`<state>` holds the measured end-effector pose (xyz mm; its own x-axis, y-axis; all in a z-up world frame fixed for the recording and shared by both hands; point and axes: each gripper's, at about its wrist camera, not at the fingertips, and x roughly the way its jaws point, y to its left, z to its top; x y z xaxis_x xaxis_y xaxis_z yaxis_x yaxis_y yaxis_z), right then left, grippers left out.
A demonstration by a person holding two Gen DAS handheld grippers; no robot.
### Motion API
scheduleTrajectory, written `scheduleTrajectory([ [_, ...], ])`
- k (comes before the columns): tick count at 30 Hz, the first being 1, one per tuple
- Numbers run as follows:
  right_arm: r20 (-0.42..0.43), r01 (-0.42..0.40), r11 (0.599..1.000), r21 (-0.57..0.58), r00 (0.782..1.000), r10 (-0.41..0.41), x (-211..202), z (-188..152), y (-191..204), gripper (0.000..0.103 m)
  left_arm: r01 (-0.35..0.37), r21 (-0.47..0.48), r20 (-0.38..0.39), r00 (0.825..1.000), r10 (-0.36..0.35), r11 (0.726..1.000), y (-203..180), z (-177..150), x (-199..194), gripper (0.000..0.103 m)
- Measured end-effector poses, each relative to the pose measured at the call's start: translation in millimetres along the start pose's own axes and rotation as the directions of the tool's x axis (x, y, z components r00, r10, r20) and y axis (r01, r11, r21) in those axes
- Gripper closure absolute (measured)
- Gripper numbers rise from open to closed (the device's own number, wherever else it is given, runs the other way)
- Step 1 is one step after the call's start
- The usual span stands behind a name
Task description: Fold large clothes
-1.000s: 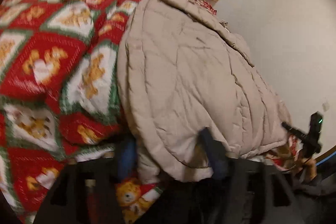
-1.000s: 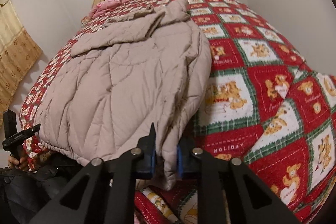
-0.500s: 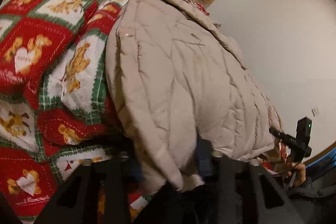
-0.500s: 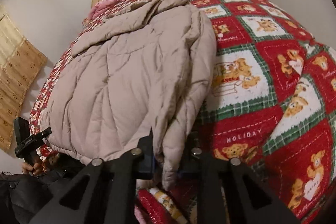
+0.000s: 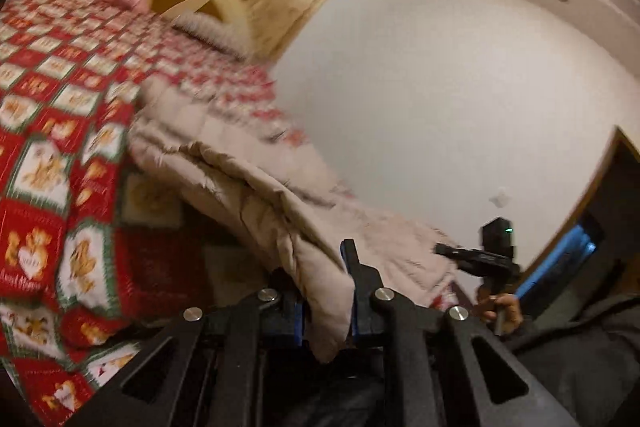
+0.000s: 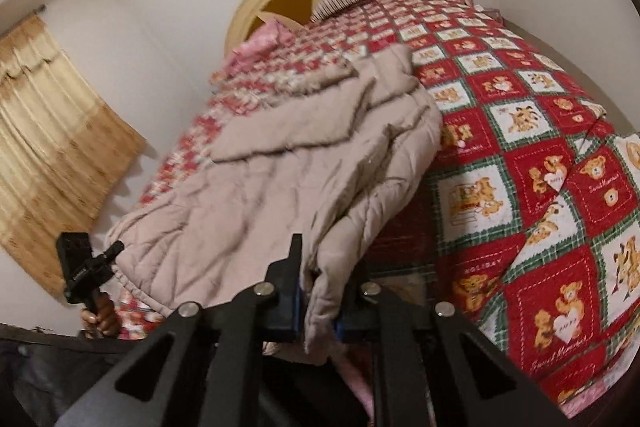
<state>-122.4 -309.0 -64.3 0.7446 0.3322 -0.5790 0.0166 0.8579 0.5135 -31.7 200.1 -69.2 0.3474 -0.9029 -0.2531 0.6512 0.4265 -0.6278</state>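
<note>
Left wrist view: much blurred. Left gripper [image 5: 326,311] had just been closing; its pads pinched the hem of the beige quilted coat [image 5: 260,187], which trailed over the red teddy-bear bedspread [image 5: 52,147].

Right wrist view: right gripper [image 6: 316,311] clamped the coat's [image 6: 304,179] other hem corner. Coat's underside hidden; far collar blurred.

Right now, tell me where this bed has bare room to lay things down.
Free: the red bear quilt right of the beige padded coat, through to its right edge. Crowded: the wall-side half under the coat, and the head end, with the pink pillow.
</note>
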Motion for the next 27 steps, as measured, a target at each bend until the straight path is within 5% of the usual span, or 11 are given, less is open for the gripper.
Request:
scheduleTrajectory([
  [7,0.090,-0.130,0.989,0.072,0.988,0.123,-18,17,-3,0.088,0.045,-0.057,0.093,0.995,-0.039,0.997,7,29,11,0.088],
  [12,0.088,-0.116,0.992,0.042,0.990,0.112,-4,39,6,0.089,-0.032,-0.056,0.061,0.998,0.035,0.998,11,42,30,0.088],
  [20,0.118,-0.106,0.993,0.053,0.988,0.099,-3,55,5,0.089,-0.046,-0.130,0.108,0.992,0.061,0.990,27,52,22,0.089],
  [27,0.162,-0.119,0.993,-0.011,0.980,0.120,17,126,22,0.089,-0.096,-0.103,0.133,0.985,0.110,0.990,38,122,42,0.090],
])
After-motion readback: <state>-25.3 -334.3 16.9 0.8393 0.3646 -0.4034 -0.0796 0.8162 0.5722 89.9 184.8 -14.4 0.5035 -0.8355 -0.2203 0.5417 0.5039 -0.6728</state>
